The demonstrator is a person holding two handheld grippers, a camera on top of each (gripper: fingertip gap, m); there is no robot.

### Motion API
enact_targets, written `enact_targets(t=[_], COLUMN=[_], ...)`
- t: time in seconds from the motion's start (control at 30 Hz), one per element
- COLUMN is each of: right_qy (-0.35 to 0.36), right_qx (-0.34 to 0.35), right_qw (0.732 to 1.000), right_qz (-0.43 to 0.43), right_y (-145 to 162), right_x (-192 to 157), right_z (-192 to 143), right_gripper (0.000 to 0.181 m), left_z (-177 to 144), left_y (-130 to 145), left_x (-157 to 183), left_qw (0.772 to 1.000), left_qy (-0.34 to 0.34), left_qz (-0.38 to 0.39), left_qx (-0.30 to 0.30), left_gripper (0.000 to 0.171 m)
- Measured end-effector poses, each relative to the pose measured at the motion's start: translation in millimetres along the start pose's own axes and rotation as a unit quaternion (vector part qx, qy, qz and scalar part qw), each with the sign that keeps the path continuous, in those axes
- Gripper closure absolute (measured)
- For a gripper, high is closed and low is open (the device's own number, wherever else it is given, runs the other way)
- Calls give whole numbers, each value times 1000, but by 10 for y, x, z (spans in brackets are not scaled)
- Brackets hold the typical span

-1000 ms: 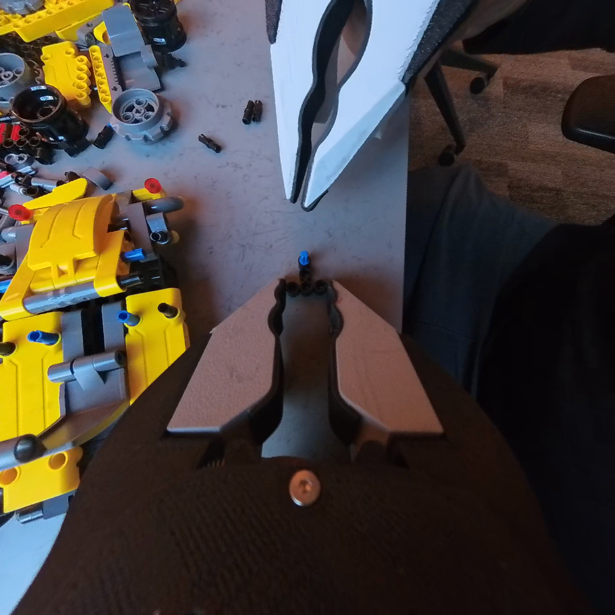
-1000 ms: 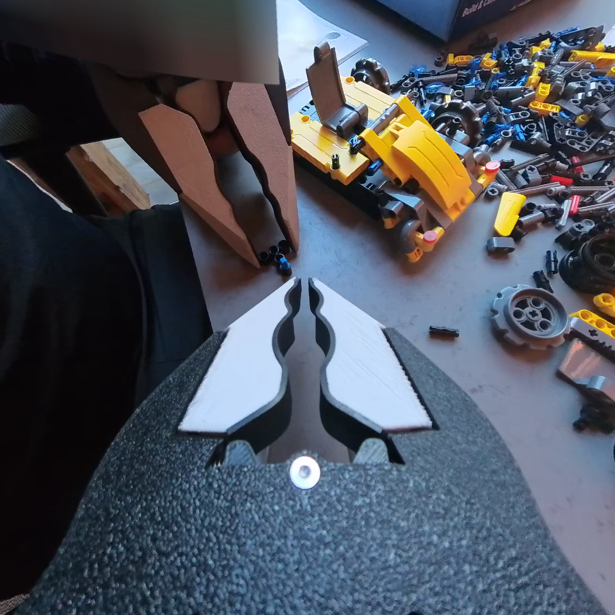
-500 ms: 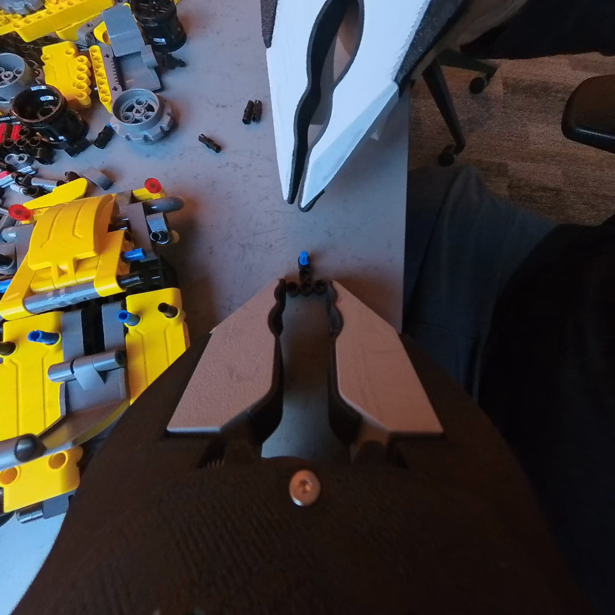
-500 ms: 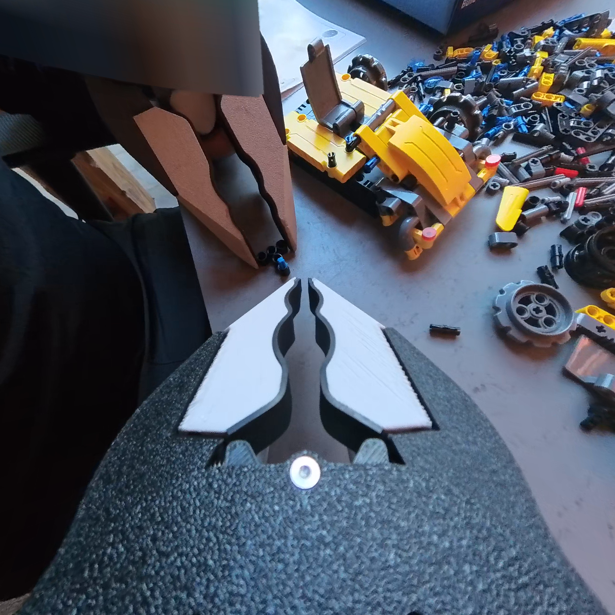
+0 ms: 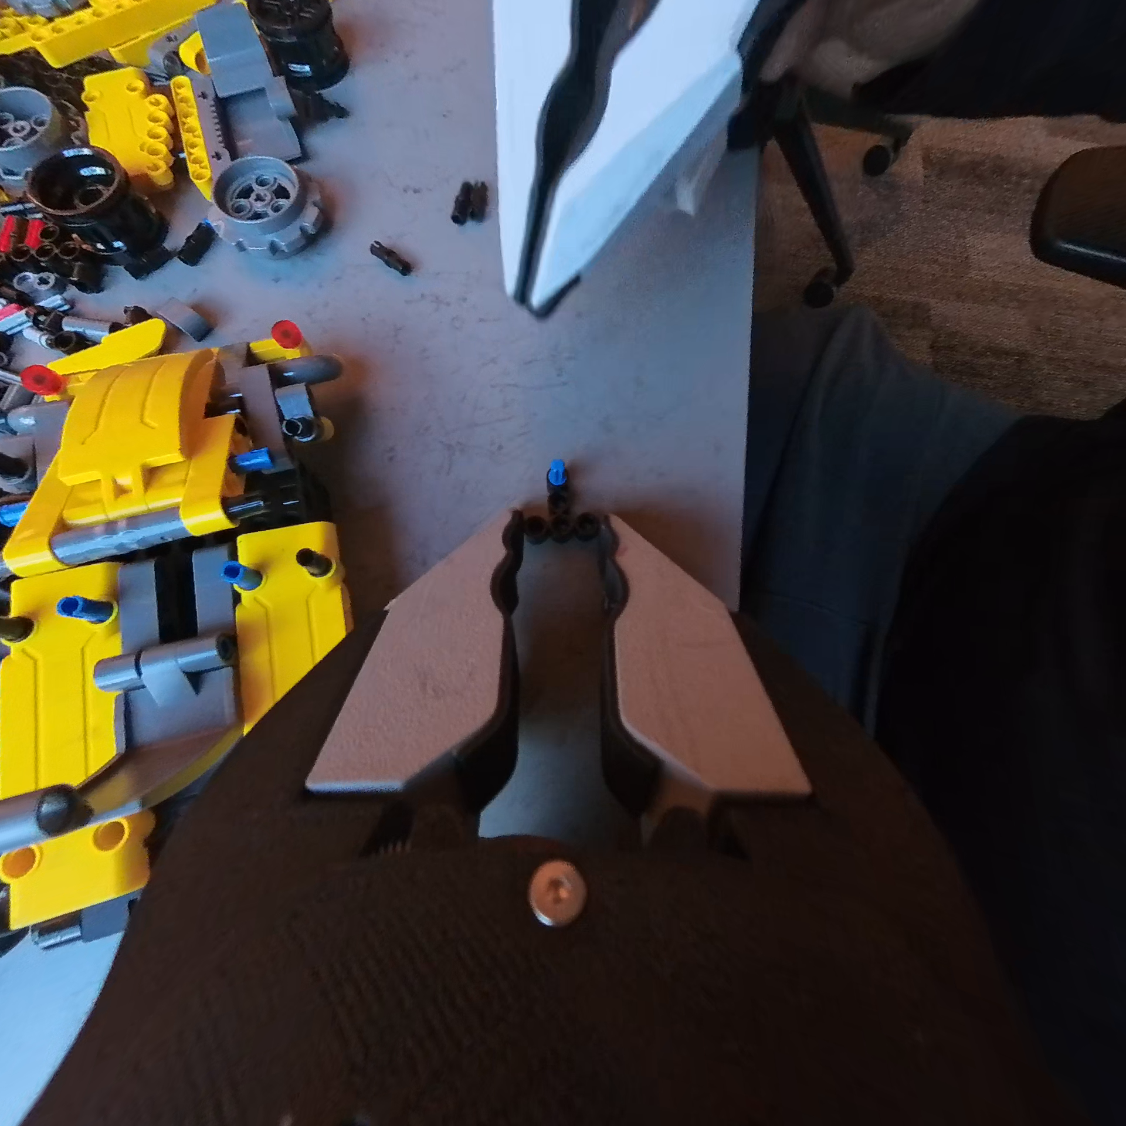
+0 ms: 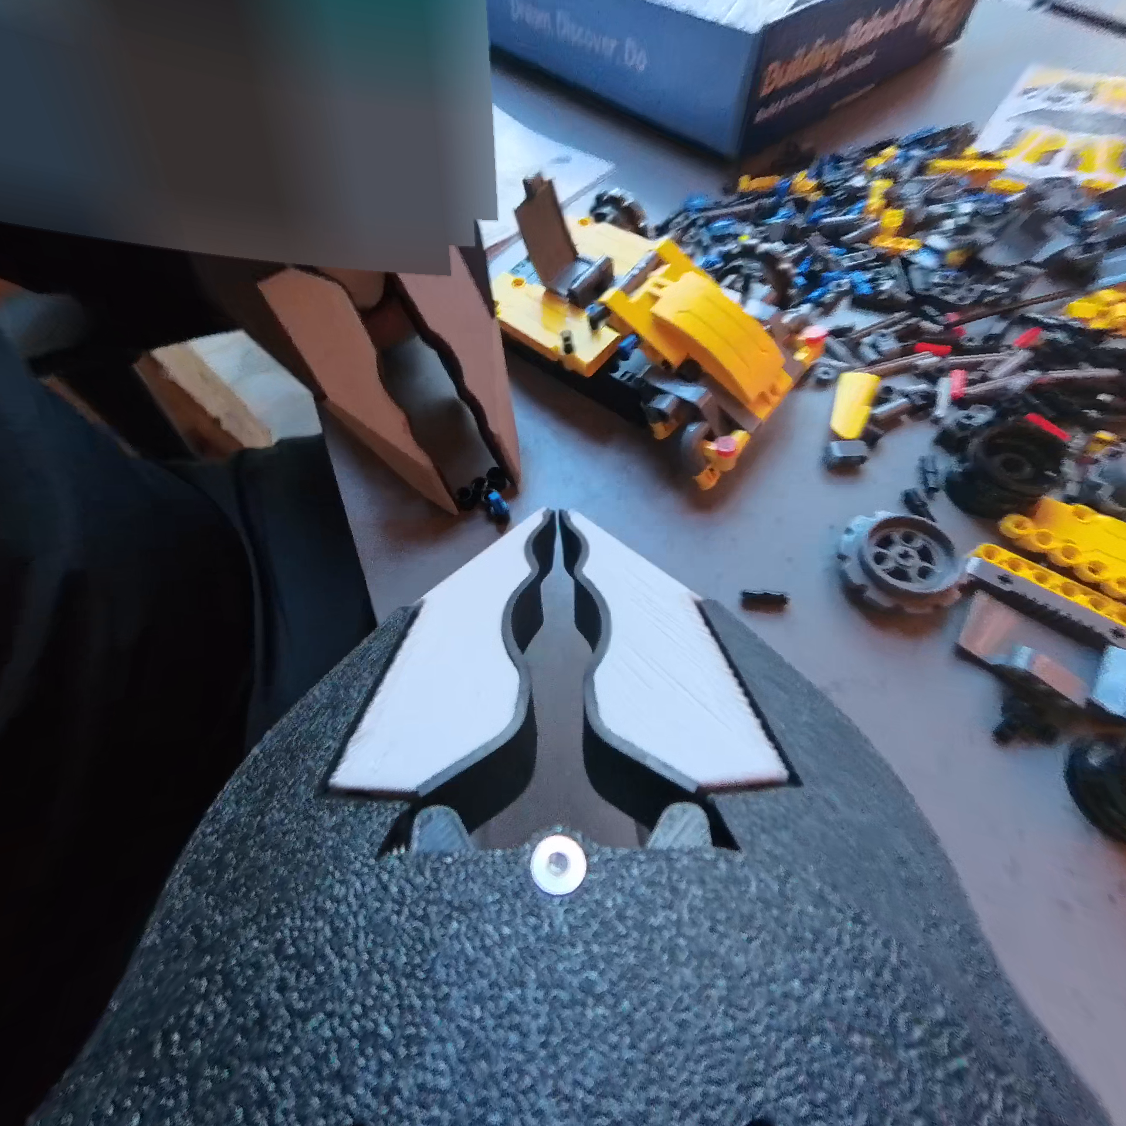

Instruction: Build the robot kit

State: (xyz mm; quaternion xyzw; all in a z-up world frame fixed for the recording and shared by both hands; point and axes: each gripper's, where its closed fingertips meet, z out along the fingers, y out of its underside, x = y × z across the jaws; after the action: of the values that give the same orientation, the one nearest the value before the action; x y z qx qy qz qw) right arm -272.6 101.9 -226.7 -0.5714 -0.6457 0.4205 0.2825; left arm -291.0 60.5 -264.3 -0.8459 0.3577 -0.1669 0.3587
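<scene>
My left gripper [image 5: 559,529], with brown fingers, is shut on a small black connector piece [image 5: 560,525] that has a blue pin [image 5: 556,472] sticking out ahead. It holds the piece just above the grey table [image 5: 487,396], near the table's edge. My right gripper [image 6: 557,513], with white fingers, is shut and empty. Its tips hang just short of the left gripper [image 6: 481,493] and the black piece [image 6: 478,487]. In the left wrist view the right gripper [image 5: 536,298] points down from above. A partly built yellow vehicle model [image 5: 152,487] lies to the left.
Loose black, blue and yellow pieces [image 6: 914,201] are heaped beyond the model [image 6: 658,329]. A grey wheel hub [image 6: 899,560], a black pin [image 6: 764,598], a blue box [image 6: 701,67] and a booklet [image 6: 1066,116] are on the table. A person's lap [image 5: 914,548] and a chair base [image 5: 816,183] lie past the table edge. The left gripper's tips are roughly 6 cm from the right gripper's. My right gripper's tips are some 11 cm from the grey wheel hub [image 6: 899,560]. Look for it in the left wrist view [image 5: 267,203] too.
My right gripper's tips have closed fully, and it has drawn back and tilted, so more of the far table shows. My left gripper and its piece have not moved.
</scene>
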Motion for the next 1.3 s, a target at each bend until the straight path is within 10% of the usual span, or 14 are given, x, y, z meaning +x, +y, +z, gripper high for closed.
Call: enact_targets(t=[0.37,1.3], right_qy=[97,14], right_qx=[-73,-136], right_qw=[993,991], right_qz=[1,-3], right_y=[310,575], right_x=[577,563], right_z=[-419,-330], right_gripper=[171,177], left_z=[1,1], left_y=[-2,1], left_x=[-10,-11], left_qw=[1000,1000], left_qy=[5,-1], left_qz=[-7,0], left_qx=[1,0], left_gripper=[150,149])
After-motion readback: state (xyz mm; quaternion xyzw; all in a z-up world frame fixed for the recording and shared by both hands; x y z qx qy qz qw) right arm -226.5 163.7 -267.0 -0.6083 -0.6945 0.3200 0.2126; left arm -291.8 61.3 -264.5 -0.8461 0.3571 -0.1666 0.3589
